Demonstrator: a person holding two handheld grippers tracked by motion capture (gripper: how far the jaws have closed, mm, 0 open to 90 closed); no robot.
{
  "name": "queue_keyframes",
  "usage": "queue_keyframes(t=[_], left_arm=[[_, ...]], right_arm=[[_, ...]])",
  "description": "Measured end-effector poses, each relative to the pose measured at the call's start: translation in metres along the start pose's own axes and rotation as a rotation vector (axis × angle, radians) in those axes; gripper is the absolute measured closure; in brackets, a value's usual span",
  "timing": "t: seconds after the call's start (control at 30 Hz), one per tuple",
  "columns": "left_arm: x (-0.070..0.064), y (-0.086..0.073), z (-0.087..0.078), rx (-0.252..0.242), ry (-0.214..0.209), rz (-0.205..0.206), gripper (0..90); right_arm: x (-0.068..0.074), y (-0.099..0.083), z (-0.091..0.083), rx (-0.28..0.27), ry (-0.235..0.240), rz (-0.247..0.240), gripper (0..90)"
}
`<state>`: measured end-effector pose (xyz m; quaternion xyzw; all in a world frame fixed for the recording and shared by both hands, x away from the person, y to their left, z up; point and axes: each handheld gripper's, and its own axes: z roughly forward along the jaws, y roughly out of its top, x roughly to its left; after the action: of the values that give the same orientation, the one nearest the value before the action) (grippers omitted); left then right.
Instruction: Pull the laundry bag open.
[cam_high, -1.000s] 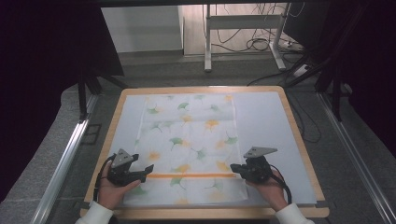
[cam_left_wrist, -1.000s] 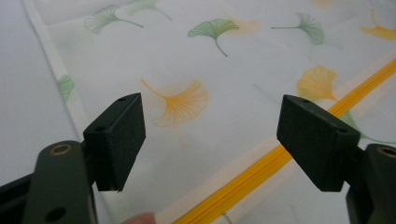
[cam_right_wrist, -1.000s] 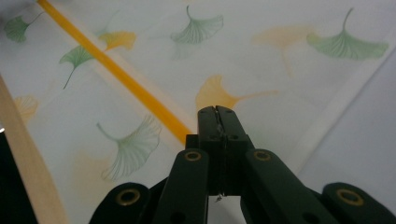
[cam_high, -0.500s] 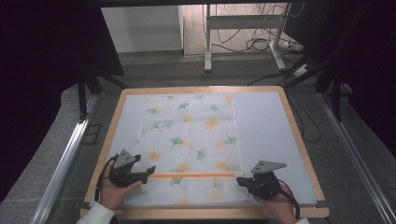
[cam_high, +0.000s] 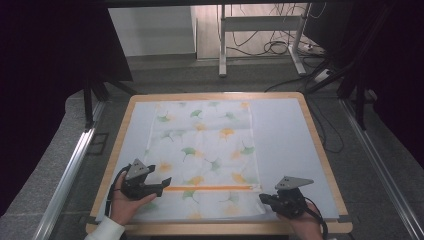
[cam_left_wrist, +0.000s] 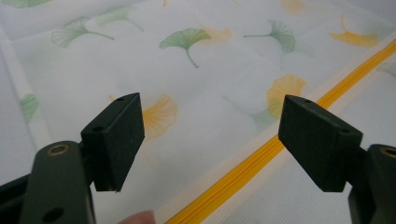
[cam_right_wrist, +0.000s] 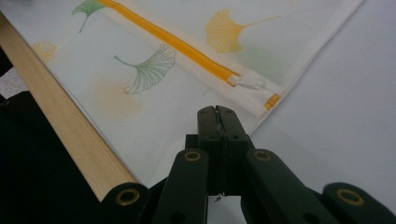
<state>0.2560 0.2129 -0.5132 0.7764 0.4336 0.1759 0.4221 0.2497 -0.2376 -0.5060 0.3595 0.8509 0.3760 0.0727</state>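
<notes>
1. The mesh bag (cam_high: 202, 160) lies flat and spread on the pale table (cam_high: 290, 145), its long side running away from the person. Its orange zipper (cam_high: 207, 188) crosses it near the person's edge and serves as the landmark here.
2. Left of the zipper's left end, the left gripper (cam_high: 162, 183) hovers over the bag's near-left part. Its jaws stand wide apart with nothing between them; in the left gripper view the zipper runs diagonally beneath their gap.
3. The bag is a thin, semi-sheer white weave with a fine ribbed grain, printed with green and yellow ginkgo leaves (cam_left_wrist: 186, 38). The zipper tape is a raised, bright orange strip with straight ridges.
4. At the zipper's right end sits a white slider (cam_right_wrist: 252, 83), apparently fully run to that end, so the zipper looks closed.
5. Just on the near side of the slider, the right gripper (cam_right_wrist: 216, 111) has its jaws pressed together on nothing I can make out, at the bag's near-right hem.
6. My judgement: the bag is laid out and little else is done. The slider is not yet grasped, and any opening or folding remains ahead.
7. The wooden rim (cam_right_wrist: 60, 130) of the table is smooth, light and square-edged.
</notes>
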Motion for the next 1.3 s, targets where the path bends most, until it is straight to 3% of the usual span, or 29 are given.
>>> queue_keyframes(t=[0.57, 0.67, 1.3], left_arm=[[-0.038, 0.035, 0.030, -0.001, -0.086, 0.077, 21.9], [-0.045, 0.040, 0.034, -0.009, -0.123, 0.064, 22.1], [-0.082, 0.061, 0.064, 0.026, -0.173, 0.152, 23.9]], right_arm=[[0.002, -0.004, 0.001, 0.014, 0.005, 0.000, 89.0], [0.002, -0.004, 0.001, 0.018, 0.007, 0.001, 89.1], [0.004, -0.002, 0.007, 0.035, 0.019, -0.006, 89.1]])
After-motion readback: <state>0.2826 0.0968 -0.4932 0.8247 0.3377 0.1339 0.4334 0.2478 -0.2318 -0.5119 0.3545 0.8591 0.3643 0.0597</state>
